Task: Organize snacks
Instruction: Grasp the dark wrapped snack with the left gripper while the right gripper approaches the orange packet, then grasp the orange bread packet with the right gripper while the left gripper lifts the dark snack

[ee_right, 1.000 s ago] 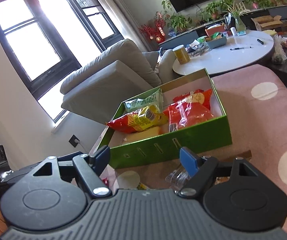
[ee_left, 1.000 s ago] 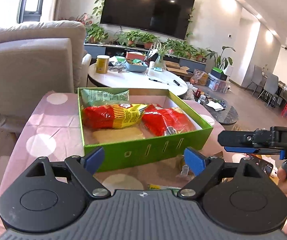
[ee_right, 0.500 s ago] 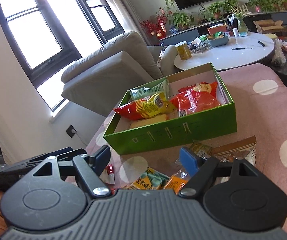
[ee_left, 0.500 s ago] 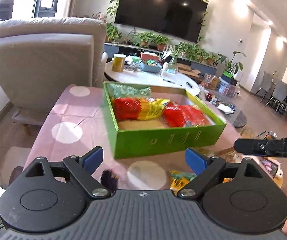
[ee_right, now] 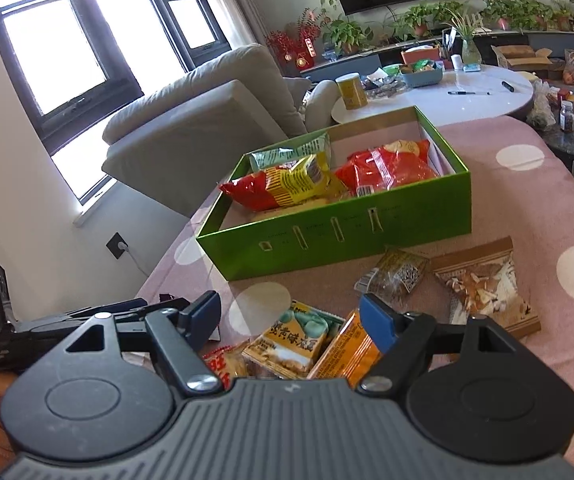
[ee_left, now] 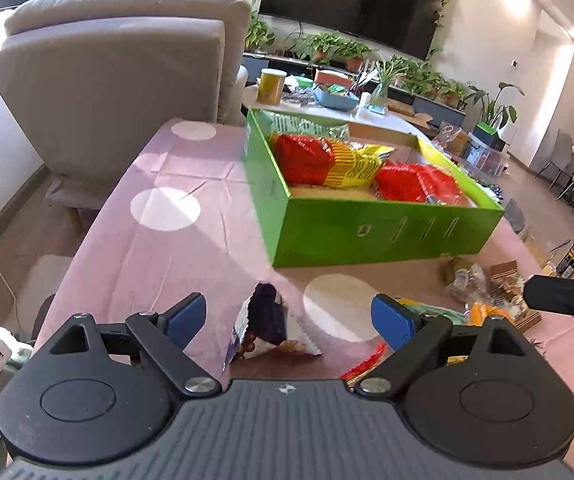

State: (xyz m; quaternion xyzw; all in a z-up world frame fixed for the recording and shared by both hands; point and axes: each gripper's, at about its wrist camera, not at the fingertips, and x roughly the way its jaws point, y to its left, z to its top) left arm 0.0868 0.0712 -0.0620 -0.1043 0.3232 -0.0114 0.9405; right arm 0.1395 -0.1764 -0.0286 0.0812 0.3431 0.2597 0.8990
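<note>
An open green box (ee_left: 367,236) (ee_right: 327,236) stands on the pink dotted tablecloth (ee_left: 167,208). It holds a red-and-yellow bag (ee_left: 327,160), a red bag (ee_left: 415,184) and a pale green packet (ee_right: 287,154). My left gripper (ee_left: 289,316) is open over a purple-and-white packet (ee_left: 267,328) that lies on the cloth between its jaws, untouched. My right gripper (ee_right: 291,314) is open above a yellow-green packet (ee_right: 295,340) and an orange packet (ee_right: 351,348). Near the box lie a brown nut packet (ee_right: 483,284) and a clear dark packet (ee_right: 399,272).
A grey armchair (ee_left: 107,80) stands behind the table's far left corner. A white round table (ee_right: 467,92) with a yellow can (ee_right: 351,90) sits beyond the box. The cloth drops off at the left edge. A red packet (ee_right: 223,364) lies by the right gripper's left finger.
Both grippers have drawn back from the box and sunk toward the cloth. Loose packets have come into view under them, and the purple packet now lies between the left jaws.
</note>
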